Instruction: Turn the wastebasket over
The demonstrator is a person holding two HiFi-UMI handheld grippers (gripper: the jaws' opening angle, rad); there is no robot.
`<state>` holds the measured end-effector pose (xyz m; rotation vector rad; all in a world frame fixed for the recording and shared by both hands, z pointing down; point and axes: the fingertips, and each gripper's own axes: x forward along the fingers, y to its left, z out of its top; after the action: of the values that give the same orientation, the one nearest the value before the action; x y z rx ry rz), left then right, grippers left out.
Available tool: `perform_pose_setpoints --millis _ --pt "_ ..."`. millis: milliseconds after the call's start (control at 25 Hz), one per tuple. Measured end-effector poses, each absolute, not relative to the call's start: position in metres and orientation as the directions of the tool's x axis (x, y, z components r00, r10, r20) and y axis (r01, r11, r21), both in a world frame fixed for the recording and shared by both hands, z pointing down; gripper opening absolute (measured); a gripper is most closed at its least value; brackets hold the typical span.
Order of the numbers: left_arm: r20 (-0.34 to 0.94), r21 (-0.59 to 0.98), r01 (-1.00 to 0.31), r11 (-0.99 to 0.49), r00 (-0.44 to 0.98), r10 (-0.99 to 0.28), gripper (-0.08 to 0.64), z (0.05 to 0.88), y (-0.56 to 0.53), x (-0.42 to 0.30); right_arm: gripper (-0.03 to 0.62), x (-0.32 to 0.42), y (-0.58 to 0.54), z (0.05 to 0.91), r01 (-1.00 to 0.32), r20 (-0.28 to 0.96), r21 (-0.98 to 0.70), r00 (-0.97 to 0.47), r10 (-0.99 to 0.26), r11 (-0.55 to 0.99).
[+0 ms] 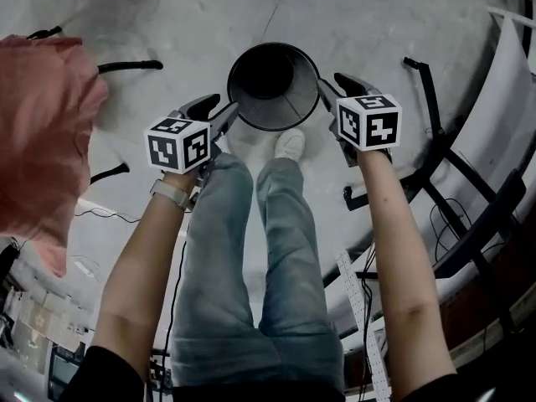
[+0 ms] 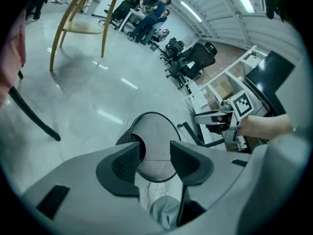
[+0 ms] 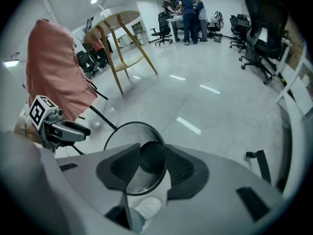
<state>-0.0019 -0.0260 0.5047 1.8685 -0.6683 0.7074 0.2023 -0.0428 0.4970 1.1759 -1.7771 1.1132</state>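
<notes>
Both pairs of fingers stand apart, empty (left gripper (image 1: 226, 105) wider than right gripper (image 1: 331, 87)). Just beyond their tips the wastebasket (image 1: 289, 107) stands mouth-up between them. Best to seat each pair astride opposite rim edges, clamp firmly, then tip.

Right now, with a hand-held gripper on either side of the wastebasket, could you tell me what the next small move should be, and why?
Probably ease both in until each straddles the rim, ready to close. The wastebasket stands upright, mouth up; the left hand-held gripper and right hand-held gripper flank its rim with jaws apart, gripping nothing.
</notes>
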Motion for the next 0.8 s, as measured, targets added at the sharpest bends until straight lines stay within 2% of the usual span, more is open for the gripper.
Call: perform_pose_setpoints --millis 480,520,600,640,720,800 --pt "0.751 0.613 -0.701 -0.365 0.66 -0.006 0.19 0.605 -0.037 0.003 0.147 0.211 -0.037 0.61 -0.955 0.934 -0.248 -0.28 -0.223 0.16" --pt "0.751 0.614 -0.697 -0.37 0.66 0.001 0.19 0.608 -0.037 0.004 0.135 0.211 -0.035 0.614 -0.957 0.934 -0.247 -0.277 -0.224 0.154" --pt "0.758 0.603 -0.696 -0.39 0.652 0.006 0.185 0.613 -0.04 0.007 0.07 0.209 -0.034 0.616 -0.958 0.933 -0.245 -0.275 -0.233 0.149" --pt "0.766 0.59 -0.7 -0.403 0.643 0.004 0.152 0.615 -0.043 0.009 0.048 0.209 -0.034 0.617 -0.959 0.932 -0.244 -0.274 -0.238 0.147" --pt "0.788 0.558 -0.714 -0.424 0.616 0.0 0.095 0.617 -0.047 0.01 0.044 0.209 -0.034 0.616 -0.96 0.931 -0.244 -0.271 -0.245 0.135" --pt "0.804 0.533 -0.722 -0.441 0.595 -0.003 0.083 0.616 -0.052 0.011 0.044 0.21 -0.035 0.613 -0.962 0.929 -0.247 -0.27 -0.253 0.117"
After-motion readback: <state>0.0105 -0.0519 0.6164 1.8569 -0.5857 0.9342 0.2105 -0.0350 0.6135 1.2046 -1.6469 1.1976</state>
